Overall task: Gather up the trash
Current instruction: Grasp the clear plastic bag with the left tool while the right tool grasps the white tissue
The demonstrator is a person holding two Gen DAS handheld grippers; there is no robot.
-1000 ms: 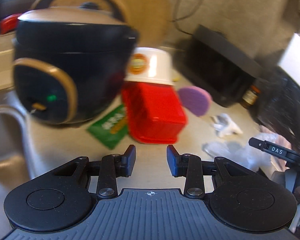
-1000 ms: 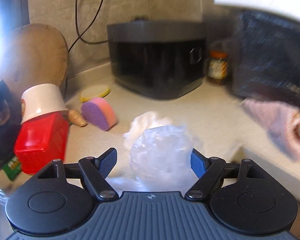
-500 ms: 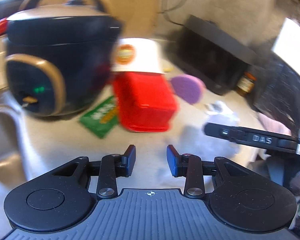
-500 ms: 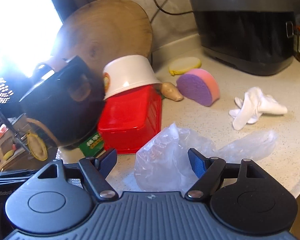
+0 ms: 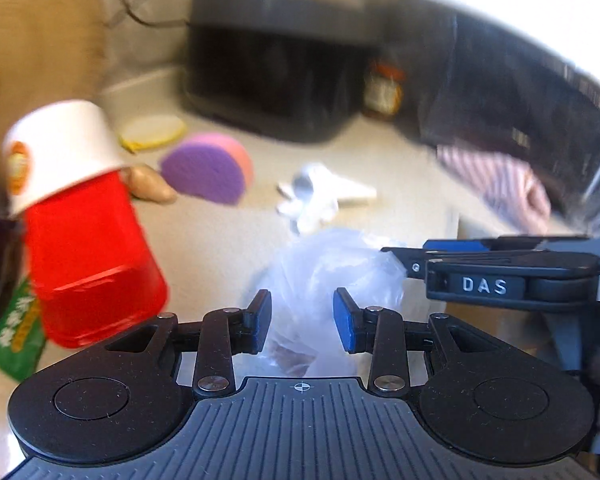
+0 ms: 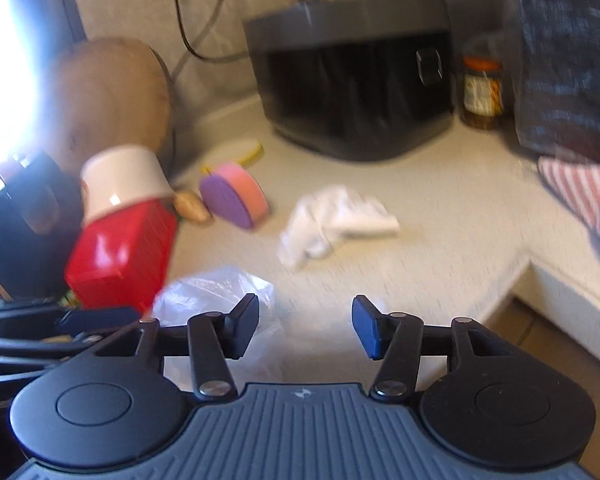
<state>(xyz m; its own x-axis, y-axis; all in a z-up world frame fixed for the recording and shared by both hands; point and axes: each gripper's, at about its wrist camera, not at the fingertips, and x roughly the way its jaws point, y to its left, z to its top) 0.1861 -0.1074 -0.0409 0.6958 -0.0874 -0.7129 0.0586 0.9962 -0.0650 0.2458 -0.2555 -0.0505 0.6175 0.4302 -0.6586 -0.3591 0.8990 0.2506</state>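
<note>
A crumpled clear plastic bag [image 5: 324, 272] lies on the pale counter [image 5: 228, 240]. My left gripper [image 5: 302, 320] stands open just in front of it, and the bag shows through the gap without the pads pressing it. My right gripper [image 6: 306, 322] is closing its jaws. Only the edge of the bag [image 6: 220, 292] reaches in by its left finger, and the pads touch nothing. From the left wrist, the right gripper [image 5: 404, 258] comes in from the right beside the bag. A white crumpled tissue [image 6: 332, 220] lies farther back.
A red container [image 5: 92, 256] with an upturned white bowl [image 5: 60, 148] stands left, a green packet [image 5: 12, 332] beside it. Behind are a purple-and-pink sponge [image 6: 232, 196], a black appliance [image 6: 356, 80], a jar [image 6: 482, 92] and a striped cloth [image 6: 580, 196]. The counter edge [image 6: 520, 276] drops off right.
My left gripper has swung right, up to the plastic bag. My right gripper's jaws have narrowed, and the bag that sat between them now lies mostly to their left.
</note>
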